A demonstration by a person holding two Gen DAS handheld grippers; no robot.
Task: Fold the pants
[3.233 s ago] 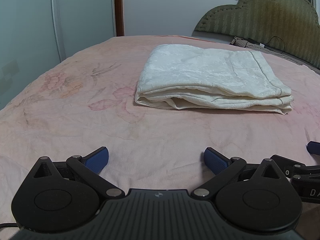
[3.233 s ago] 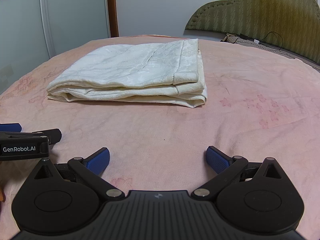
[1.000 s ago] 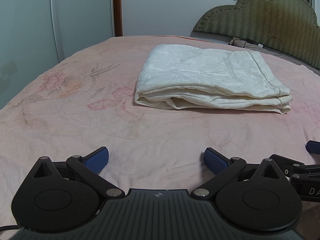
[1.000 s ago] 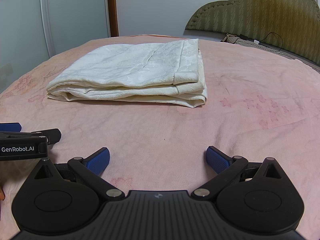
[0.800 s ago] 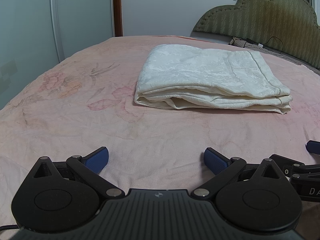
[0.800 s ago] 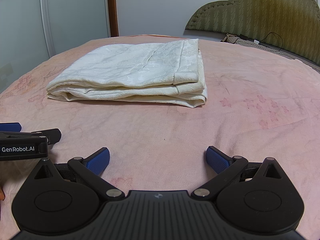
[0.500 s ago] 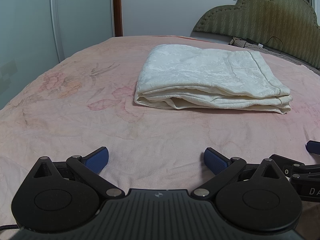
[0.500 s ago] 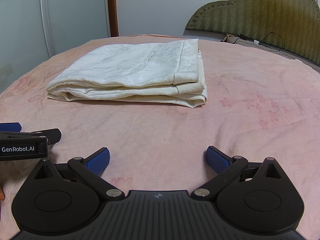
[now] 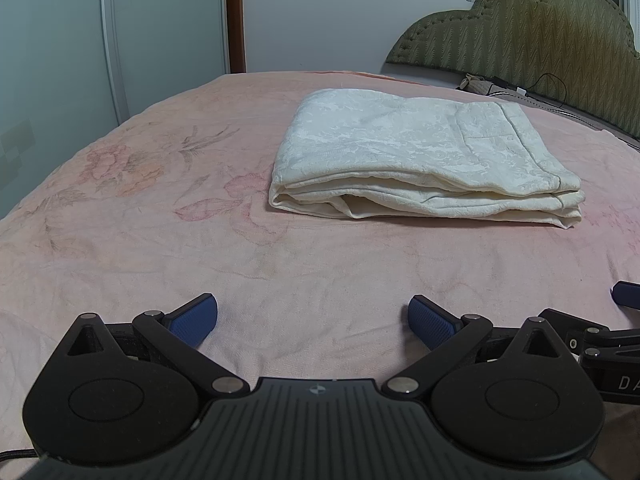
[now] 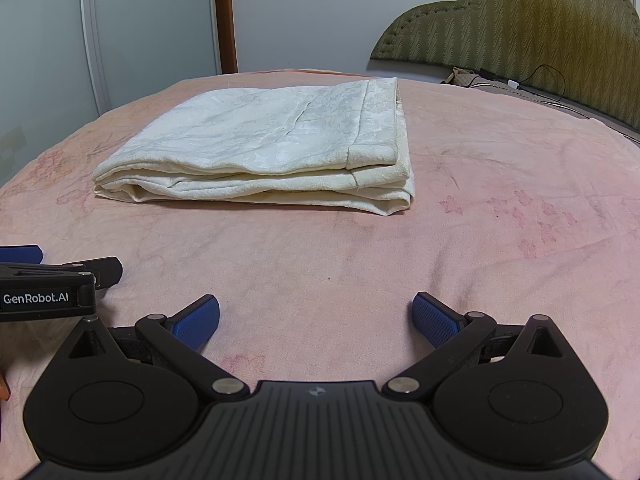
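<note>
The pants (image 9: 420, 160) are cream-white with a faint woven floral pattern, folded into a neat flat rectangle several layers thick. They're lying flat on the pink bedspread (image 9: 200, 240), toward the far middle of it. From the left wrist view you see the stacked folded edges facing the camera, the rounded fold on the left end and a seam or hem band running near the right end. Same bundle in the right wrist view (image 10: 272, 148), layers a bit loose and gapped at the left corner.
</note>
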